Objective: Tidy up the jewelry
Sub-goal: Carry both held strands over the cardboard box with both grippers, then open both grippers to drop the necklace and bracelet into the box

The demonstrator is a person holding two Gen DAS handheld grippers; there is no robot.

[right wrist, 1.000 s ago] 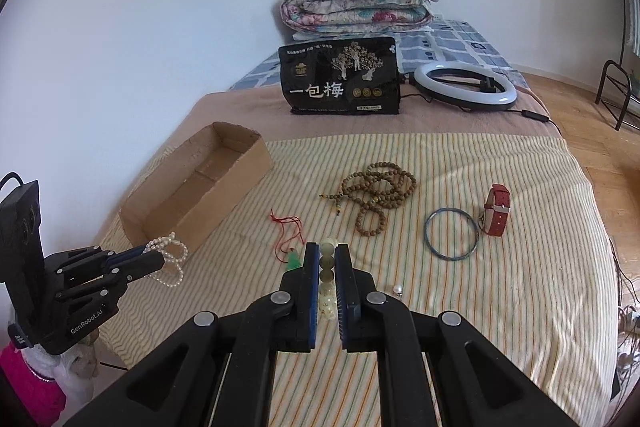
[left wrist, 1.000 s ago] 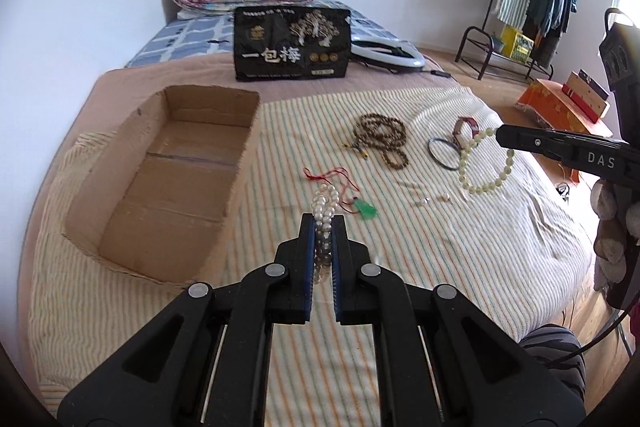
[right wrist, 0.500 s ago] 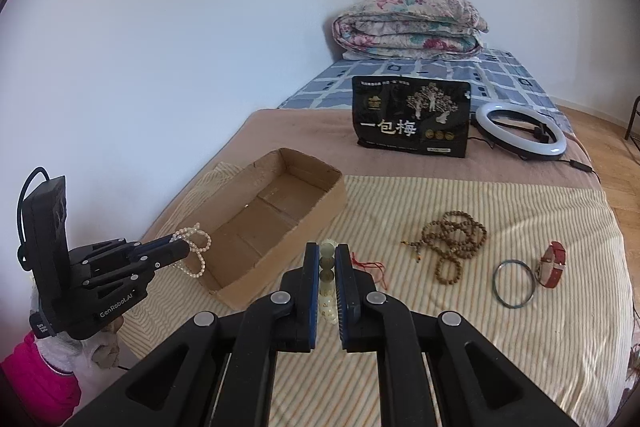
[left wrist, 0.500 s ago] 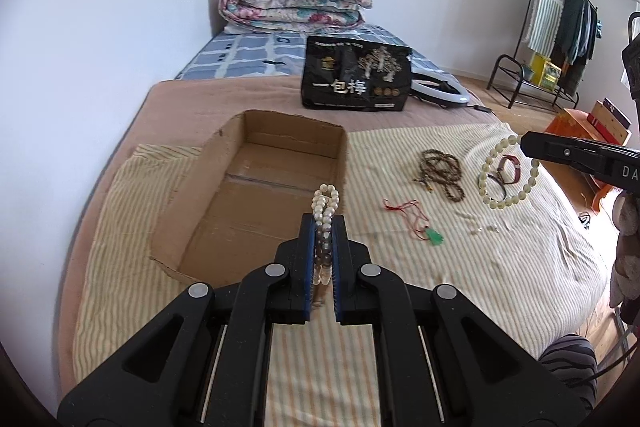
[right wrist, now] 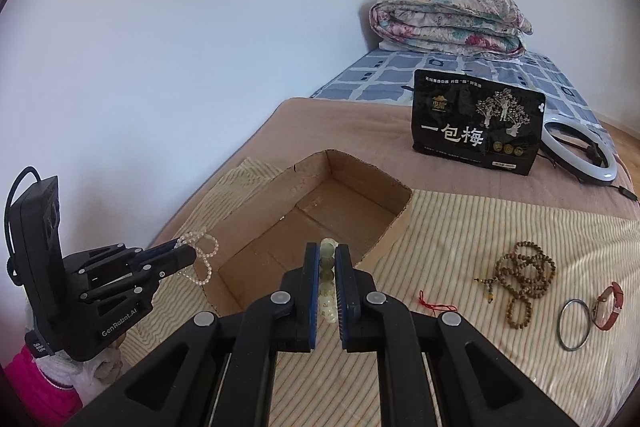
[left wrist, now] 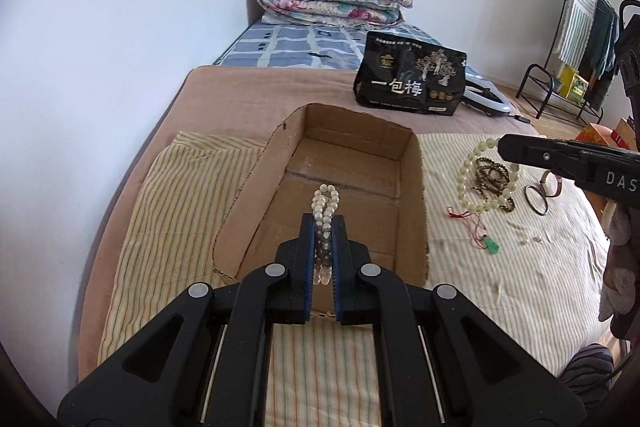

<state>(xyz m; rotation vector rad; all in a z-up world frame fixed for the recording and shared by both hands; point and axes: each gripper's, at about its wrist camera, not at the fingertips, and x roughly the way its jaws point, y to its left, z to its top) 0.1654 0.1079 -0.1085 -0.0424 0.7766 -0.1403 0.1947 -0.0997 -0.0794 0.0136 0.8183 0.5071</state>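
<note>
My left gripper (left wrist: 324, 223) is shut on a white pearl bracelet (left wrist: 325, 201) and holds it above the near end of an open cardboard box (left wrist: 412, 163). The bracelet also shows in the right wrist view (right wrist: 200, 255), hanging at the box's near left corner. My right gripper (right wrist: 327, 255) is shut on a pale green bead bracelet (right wrist: 327, 267), just in front of the box (right wrist: 392, 227); in the left wrist view that bracelet (left wrist: 480, 179) hangs right of the box. On the striped cloth lie a brown bead necklace (right wrist: 524, 279), a red cord with green pendant (left wrist: 486, 239), a metal bangle (right wrist: 574, 323) and a red-strap watch (right wrist: 608, 307).
A black snack bag (right wrist: 476, 123) stands behind the box, with a ring light (right wrist: 580, 155) beside it and a folded quilt (right wrist: 448, 19) at the wall. A clothes rack (left wrist: 580, 47) stands far right. The wall runs along the bed's left side.
Both grippers have moved left with their bracelets, from over the loose jewelry to the cardboard box. The left one now hangs over the box's near end.
</note>
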